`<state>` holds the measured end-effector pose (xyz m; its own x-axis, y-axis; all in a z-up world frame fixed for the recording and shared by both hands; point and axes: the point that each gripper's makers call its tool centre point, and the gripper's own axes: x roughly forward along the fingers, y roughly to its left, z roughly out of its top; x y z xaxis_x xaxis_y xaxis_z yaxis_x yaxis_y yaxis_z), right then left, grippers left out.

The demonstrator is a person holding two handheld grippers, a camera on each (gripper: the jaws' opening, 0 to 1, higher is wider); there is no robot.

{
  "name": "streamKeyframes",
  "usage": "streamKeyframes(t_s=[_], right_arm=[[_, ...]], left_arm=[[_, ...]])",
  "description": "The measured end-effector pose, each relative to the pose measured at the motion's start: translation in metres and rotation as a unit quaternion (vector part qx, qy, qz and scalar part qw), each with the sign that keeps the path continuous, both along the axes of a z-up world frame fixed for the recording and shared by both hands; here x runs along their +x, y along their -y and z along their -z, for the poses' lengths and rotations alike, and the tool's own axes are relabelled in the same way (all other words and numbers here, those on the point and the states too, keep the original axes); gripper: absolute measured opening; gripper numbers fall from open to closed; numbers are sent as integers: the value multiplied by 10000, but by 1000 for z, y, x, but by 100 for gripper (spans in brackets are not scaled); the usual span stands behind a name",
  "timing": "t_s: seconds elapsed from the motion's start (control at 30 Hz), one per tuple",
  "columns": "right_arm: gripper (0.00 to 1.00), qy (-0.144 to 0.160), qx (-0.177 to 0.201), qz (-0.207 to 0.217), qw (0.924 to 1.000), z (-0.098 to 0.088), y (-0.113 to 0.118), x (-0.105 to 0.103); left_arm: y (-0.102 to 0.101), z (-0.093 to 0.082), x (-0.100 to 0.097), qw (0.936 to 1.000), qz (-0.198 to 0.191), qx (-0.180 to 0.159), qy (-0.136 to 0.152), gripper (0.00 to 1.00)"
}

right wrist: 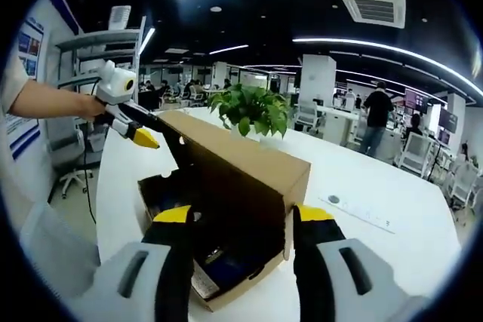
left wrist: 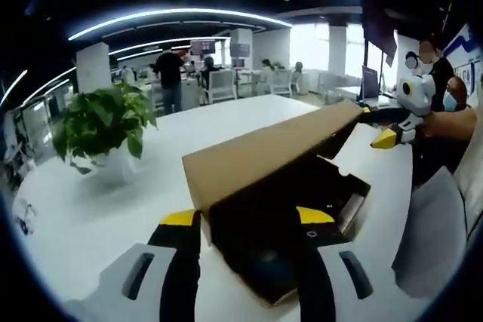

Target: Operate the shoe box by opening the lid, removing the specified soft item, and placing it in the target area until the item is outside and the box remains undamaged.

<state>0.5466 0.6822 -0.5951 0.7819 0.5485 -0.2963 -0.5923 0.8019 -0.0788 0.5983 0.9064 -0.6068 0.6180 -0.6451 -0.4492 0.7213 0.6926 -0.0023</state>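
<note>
We see the cardboard shoe box at the lower centre of the left gripper view, resting on the white surface, its lid raised and slanting toward the upper right. Its dark interior holds something blue, too dim for us to identify. Our left gripper has its fingers apart, straddling the near corner of the box. In the right gripper view the right gripper likewise has its fingers apart on either side of the box end below the lid edge. A potted plant stands at the left of the frame, well apart from the box.
</note>
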Motion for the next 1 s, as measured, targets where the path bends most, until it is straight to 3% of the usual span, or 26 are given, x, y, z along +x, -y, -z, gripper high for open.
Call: streamKeyframes(t_s=[0.6, 1.0], right_arm=[[45, 60, -35, 68, 10000, -9, 6, 30], [46, 56, -107, 51, 9999, -10, 8, 44]], left_arm=[[-6, -9, 37, 9994, -265, -101, 176, 22], [-9, -10, 59, 9984, -468, -178, 251, 17]])
